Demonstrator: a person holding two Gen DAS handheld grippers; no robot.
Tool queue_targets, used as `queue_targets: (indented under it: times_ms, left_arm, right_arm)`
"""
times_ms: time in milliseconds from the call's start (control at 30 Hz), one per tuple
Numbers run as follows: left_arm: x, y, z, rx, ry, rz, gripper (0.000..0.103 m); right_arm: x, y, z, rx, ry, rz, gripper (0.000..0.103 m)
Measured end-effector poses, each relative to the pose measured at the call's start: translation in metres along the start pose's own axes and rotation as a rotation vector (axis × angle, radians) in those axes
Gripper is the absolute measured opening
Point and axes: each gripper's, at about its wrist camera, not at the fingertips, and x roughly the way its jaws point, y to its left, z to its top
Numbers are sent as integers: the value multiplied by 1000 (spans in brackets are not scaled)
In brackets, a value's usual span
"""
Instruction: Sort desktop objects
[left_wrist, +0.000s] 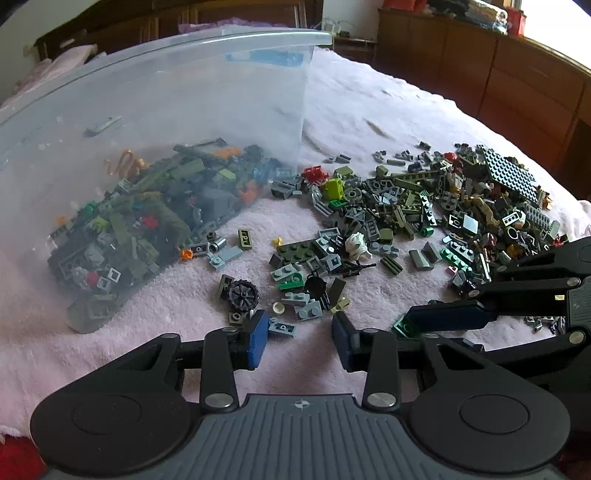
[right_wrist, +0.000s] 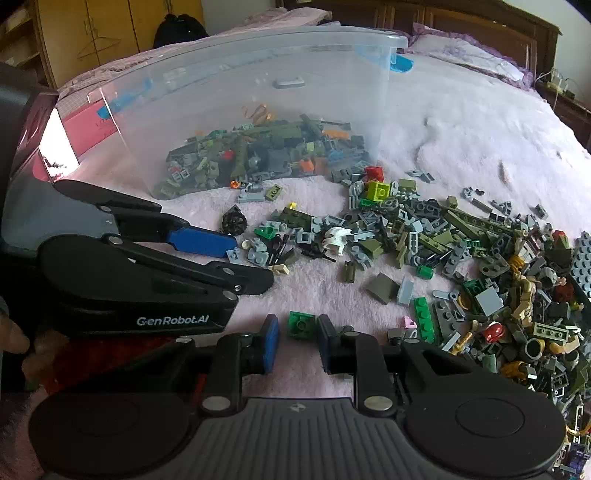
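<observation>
One green brick (right_wrist: 301, 324) was framed between the spread jaws of the right gripper (right_wrist: 297, 341) at lower centre. The left gripper (left_wrist: 300, 336) was released. One clear bin (right_wrist: 258, 110) was seen upper left, one brick pile (right_wrist: 480, 266) at right.

A pink fuzzy bed cover (left_wrist: 369, 110) carries a clear plastic bin (left_wrist: 166, 92) at ten o'clock, part-filled with bricks, and a loose brick pile (left_wrist: 424, 206) sprawling from centre to three o'clock, a black wheel (left_wrist: 242, 294) nearby.
</observation>
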Motion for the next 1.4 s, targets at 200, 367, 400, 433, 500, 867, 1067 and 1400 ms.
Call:
queue_targets:
  times_ms: [200,367,400,433,500,867,1067,1400]
  left_arm:
    - [-8,6,0,-39,-3,3,18]
    - [-27,6,5,-49,-37,8,18]
    - [-32,6,7,-48,-46,11,18]
    - [-37,6,9,-47,-56,16,18]
    - [-46,6,15,-50,-74,19,18]
    - [-87,15,58,-95,-172,60,18]
    - [-101,32,82,-113,-225,111,19]
    - [-104,65,125,-141,-273,194,19]
  right_arm:
    - [-2,-4,0,25,-7,1,16]
    - [-11,-4,5,35,-30,-3,16]
    - [-14,-4,7,39,-37,-3,16]
    - [-17,-5,9,45,-47,-2,16]
    - [-25,-6,14,54,-73,-2,16]
    - [-61,-1,55,6,-192,-17,16]
    - [-74,-5,93,-19,-261,-10,17]
    - [-60,8,170,-91,-302,25,16]
